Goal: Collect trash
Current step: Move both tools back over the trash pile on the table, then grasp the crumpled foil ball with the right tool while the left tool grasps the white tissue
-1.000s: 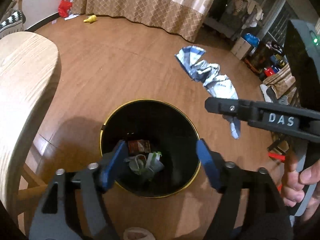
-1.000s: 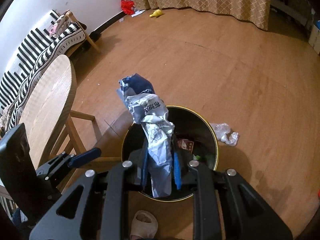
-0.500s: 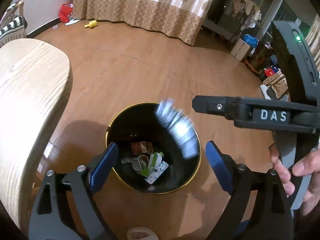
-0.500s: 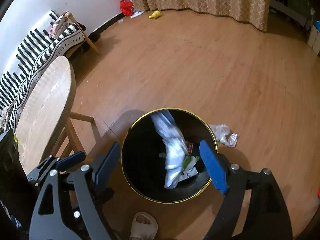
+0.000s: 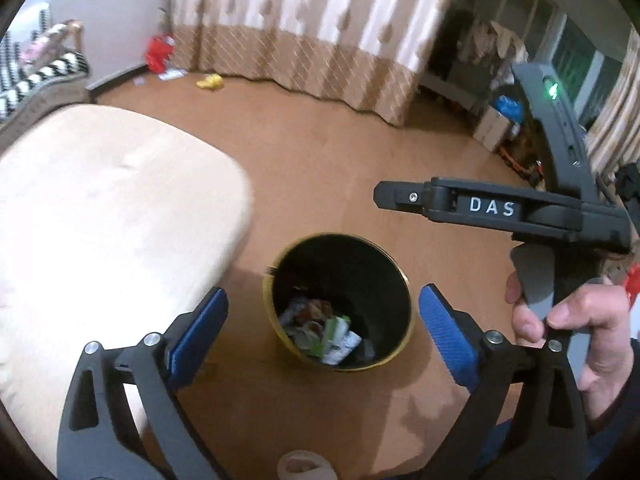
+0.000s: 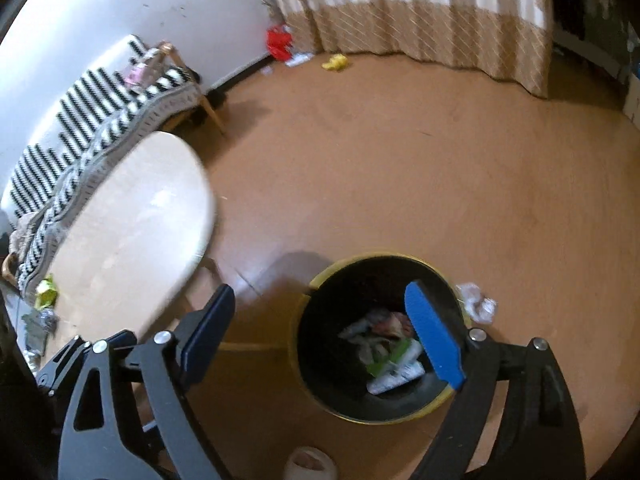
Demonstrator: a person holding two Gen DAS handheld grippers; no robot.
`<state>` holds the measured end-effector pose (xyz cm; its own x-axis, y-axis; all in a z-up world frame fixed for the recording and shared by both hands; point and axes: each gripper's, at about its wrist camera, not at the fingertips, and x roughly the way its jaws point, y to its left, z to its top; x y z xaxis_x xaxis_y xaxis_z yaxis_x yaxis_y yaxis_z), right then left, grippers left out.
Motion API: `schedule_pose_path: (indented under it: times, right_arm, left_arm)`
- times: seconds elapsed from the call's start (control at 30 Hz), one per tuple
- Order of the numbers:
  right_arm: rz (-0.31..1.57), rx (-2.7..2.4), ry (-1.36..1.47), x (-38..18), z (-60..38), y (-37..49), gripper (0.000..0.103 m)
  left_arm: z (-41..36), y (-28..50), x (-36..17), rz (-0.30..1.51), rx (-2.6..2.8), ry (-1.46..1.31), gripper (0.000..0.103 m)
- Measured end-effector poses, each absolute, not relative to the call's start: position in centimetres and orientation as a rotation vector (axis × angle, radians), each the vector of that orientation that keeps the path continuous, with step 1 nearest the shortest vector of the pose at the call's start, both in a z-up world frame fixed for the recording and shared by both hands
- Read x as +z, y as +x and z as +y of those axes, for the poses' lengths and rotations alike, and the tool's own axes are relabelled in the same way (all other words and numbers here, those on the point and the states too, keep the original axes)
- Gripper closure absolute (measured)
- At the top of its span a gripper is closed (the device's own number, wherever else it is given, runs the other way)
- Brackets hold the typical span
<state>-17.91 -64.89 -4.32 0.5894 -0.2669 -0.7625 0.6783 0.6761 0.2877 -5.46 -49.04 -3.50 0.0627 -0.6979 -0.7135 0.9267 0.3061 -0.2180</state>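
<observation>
Left wrist view: left gripper (image 5: pixel 322 330) spread wide, empty, above black gold-rimmed bin (image 5: pixel 394 276) on wood floor (image 5: pixel 328 168). Crumpled wrappers (image 5: pixel 324 330) at bin bottom. Pale table (image 5: pixel 108 216) at left, curtain (image 5: pixel 304 36) behind, yellow scrap (image 5: pixel 211 81) by curtain. Right-hand tool across upper right, lettered "DAS" (image 5: pixel 491 207), gripped by hand (image 5: pixel 576 344).

Right wrist view: right gripper (image 6: pixel 320 336) also wide apart, empty; blue pad (image 6: pixel 434 336) overlapped bin (image 6: pixel 320 320). Clear plastic scrap (image 6: pixel 476 304) just beside bin; green wrapper (image 6: pixel 46 290) on table (image 6: pixel 132 220); striped sofa (image 6: pixel 100 116) beyond.
</observation>
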Motion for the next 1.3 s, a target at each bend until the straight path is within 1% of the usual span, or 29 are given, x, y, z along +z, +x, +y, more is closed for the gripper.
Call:
schedule_pose_path:
  times: [0.1,0.23,0.5,0.7,0.9,1.07,1.3]
  right_arm:
    - [0.738,-0.52,0.575,-3.3,-62.0,-14.7,0.018]
    - [0.772,-0.406,0.521,-2.7,-57.1,-9.1,0.018]
    - [0.845,-0.136,0.336,-1.0,-42.3,2.8,0.018]
    - [0.886,0.01,0.261,-1.2,-32.9,9.4,0.018]
    - [0.903,0.063,0.242,-2.0,-28.1,14.0,0.018]
    - [0.927,0.066,0.233,-3.1,-26.9,15.6,0.018]
    - [0.955,0.069,0.21,-4.5,-26.0,17.0,0.018]
  left_arm:
    - [-44.8,-2.9,-1.5,0.788,-1.186,0.303,0.007]
    - [-37.6,1.6,-0.4,0.769,-1.017,0.27,0.007]
    - [-20.9,8.7,1.0,0.762,-0.671,0.171,0.007]
    - [-8.3,12.9,1.2,0.762,-0.439,0.088,0.007]
    - [3.1,17.4,0.5,0.788,-0.235,-0.099,0.007]
    - [7.1,21.4,-1.3,0.821,-0.17,-0.214,0.007]
    - [7.5,25.1,-3.9,0.881,-0.172,-0.231,0.007]
